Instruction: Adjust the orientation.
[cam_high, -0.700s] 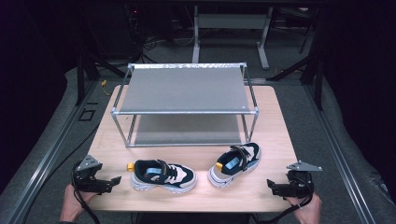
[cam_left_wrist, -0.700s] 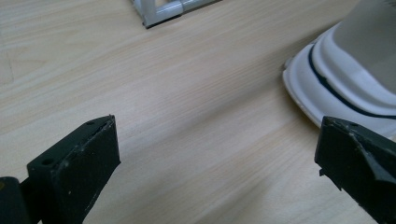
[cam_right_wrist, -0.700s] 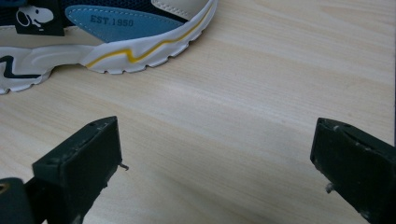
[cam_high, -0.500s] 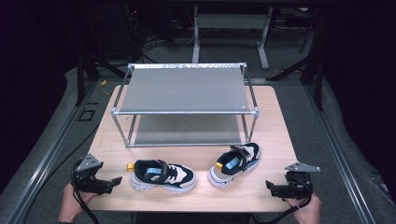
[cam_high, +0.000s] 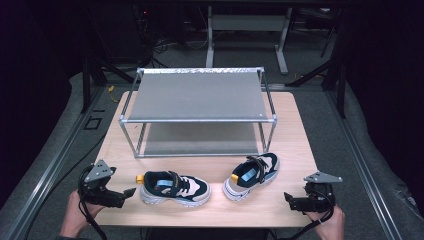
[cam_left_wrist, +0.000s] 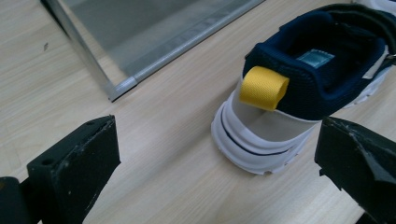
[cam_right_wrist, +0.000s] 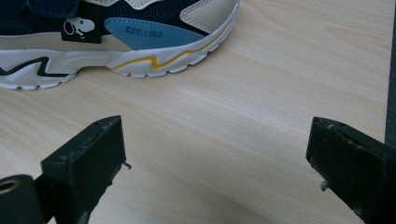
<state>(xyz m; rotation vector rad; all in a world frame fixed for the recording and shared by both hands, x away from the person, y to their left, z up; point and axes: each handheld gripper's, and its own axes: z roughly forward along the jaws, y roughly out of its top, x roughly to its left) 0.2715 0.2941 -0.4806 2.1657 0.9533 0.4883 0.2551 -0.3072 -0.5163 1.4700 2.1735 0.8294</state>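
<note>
**Two sneakers on the table, rack shelves bare, both grippers wide apart**

In the high view a wooden table (cam_high: 295, 130) fills the middle of the frame. A metal shoe rack (cam_high: 198, 112) with two grey shelves stands on its upper half; nothing lies on the top shelf, and the part of the lower shelf that shows beneath it is bare as well.

Both shoes sit on the table itself, in front of the rack, in the lower half of the frame. The left sneaker (cam_high: 174, 187) lies lower centre-left, its heel with a yellow pull loop (cam_left_wrist: 264, 87) turned toward the left edge of the frame. The right sneaker (cam_high: 251, 175) lies just right of centre, angled, its toe toward the upper right. The two are close together but not touching.

The left gripper (cam_high: 131, 192) is at the lower left of the high view, held in a hand (cam_high: 75, 215), level with the table and pointing at the heel of the left sneaker. Its jaws stand wide apart with nothing between them; in the left gripper view the heel sits a little beyond them, near the right jaw.

The right gripper (cam_high: 287, 197) is at the lower right, in the other hand (cam_high: 330, 222), well apart from the right sneaker. Its jaws are also spread wide over bare wood.
</note>
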